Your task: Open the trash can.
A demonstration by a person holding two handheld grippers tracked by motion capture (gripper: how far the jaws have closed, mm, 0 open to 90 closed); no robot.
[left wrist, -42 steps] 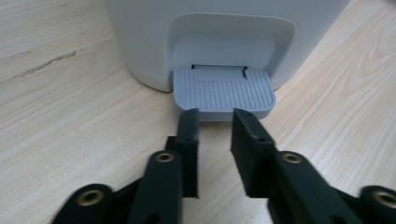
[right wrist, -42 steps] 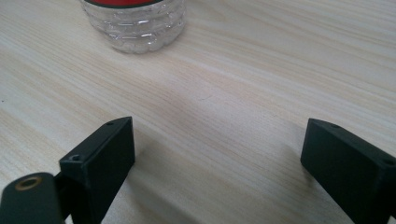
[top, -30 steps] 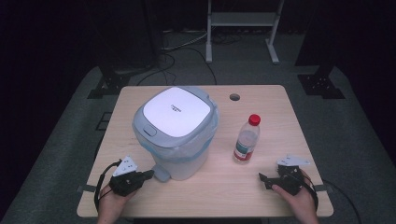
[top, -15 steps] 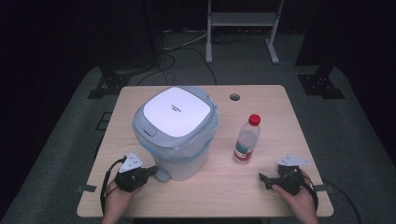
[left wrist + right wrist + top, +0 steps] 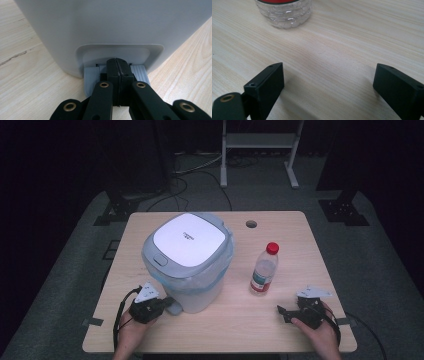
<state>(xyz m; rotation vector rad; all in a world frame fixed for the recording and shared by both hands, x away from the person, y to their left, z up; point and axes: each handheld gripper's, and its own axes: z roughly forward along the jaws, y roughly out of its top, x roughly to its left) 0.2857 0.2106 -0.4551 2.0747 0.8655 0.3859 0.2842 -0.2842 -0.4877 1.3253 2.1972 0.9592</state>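
Spanning the high view, pale wood-grain surface (image 5: 310, 245), rounded corners, cable hole near far edge. Bin (image 5: 189, 262): rounded grey plastic, glossy white lid, blue liner at rim, left of centre. Bottle (image 5: 263, 270), clear ribbed plastic, red cap, upright to its right, open wood around it. Left gripper (image 5: 117, 65): jaws closed together, empty, tips on ribbed grey pedal (image 5: 91, 78) in the bin's base recess. Right gripper (image 5: 328, 86) near front right edge: jaws wide apart, empty, bottle ahead.
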